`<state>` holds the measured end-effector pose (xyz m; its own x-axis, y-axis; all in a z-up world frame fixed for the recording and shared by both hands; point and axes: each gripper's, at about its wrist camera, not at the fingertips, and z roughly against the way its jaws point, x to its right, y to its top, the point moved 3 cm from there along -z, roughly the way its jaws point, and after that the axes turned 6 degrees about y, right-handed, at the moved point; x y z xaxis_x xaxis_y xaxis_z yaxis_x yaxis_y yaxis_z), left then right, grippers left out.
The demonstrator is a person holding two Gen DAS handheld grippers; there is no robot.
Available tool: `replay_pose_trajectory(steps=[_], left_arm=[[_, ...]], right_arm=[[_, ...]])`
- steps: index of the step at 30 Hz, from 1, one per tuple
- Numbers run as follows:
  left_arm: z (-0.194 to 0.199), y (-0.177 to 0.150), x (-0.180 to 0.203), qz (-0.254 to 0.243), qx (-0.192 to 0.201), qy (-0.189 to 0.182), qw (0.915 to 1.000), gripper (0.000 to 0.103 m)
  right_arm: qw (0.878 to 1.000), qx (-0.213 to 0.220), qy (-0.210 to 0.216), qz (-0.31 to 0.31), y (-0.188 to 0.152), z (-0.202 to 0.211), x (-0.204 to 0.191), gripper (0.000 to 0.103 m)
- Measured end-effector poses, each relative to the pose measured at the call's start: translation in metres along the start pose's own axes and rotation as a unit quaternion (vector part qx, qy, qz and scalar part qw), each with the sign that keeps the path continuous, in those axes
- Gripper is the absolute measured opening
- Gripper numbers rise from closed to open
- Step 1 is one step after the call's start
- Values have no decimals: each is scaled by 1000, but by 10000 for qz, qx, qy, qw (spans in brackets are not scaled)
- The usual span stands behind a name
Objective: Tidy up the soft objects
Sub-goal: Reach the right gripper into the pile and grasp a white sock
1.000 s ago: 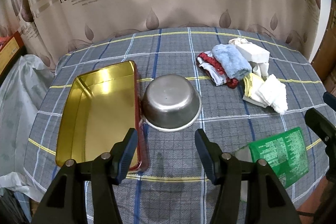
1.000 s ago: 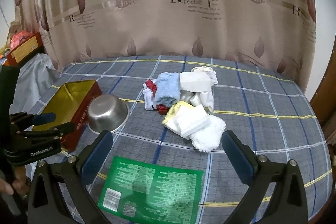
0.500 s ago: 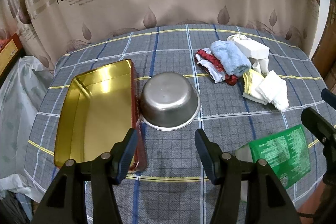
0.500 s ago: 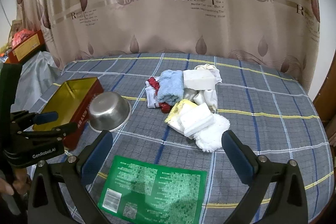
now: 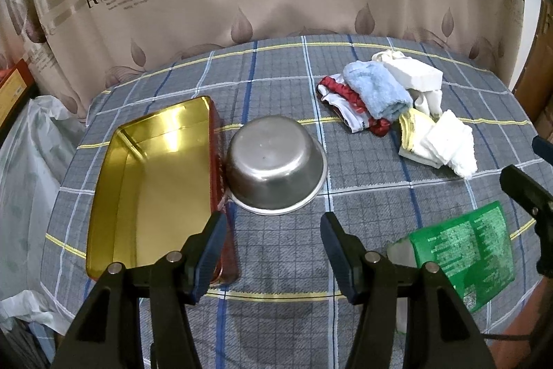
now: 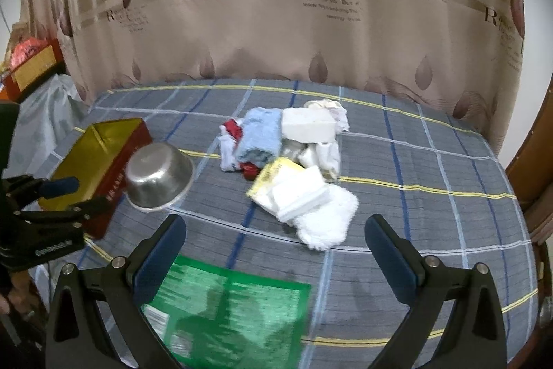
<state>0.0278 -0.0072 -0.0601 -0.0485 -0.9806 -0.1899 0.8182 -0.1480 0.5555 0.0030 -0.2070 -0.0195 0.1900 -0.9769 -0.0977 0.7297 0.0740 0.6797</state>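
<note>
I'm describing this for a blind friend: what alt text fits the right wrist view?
The open right gripper hovers over a plaid tablecloth, facing a pile of folded cloths. A green packet lies below it; an upturned steel bowl and gold tin sit left.

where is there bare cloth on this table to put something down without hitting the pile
Free: the far strip between the curtain and the pile of cloths; the right side beyond the fluffy white cloth; the near middle between the steel bowl and the green packet. The gold tin is empty. Crowded: the tin touches the bowl, and the cloths overlap.
</note>
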Motion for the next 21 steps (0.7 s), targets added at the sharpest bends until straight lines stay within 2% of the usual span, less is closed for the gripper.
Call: replay_pose_trajectory(steps=[4,8,11,13,21], left_arm=[[-4,2,3,-26,-20,17,10000,58],[-7,4,4,-41,-49,25,10000,58],[-12,6,8,-87,-74,25,9999,58],[-15,7,11,-138,-90,16,9999,58],[-28,11,17,-252,-178,49,9995,58]], right_arm=[[9998,-187,-49,35,-2,-8,17,101],[9992,-363,-159,-24,-2,-20,38,89],[9990,-429,-59,-129,-2,-29,47,80],[9988,-466,2,-146,-1,-35,49,80],[9970,-618,453,53,6,-66,45,59]])
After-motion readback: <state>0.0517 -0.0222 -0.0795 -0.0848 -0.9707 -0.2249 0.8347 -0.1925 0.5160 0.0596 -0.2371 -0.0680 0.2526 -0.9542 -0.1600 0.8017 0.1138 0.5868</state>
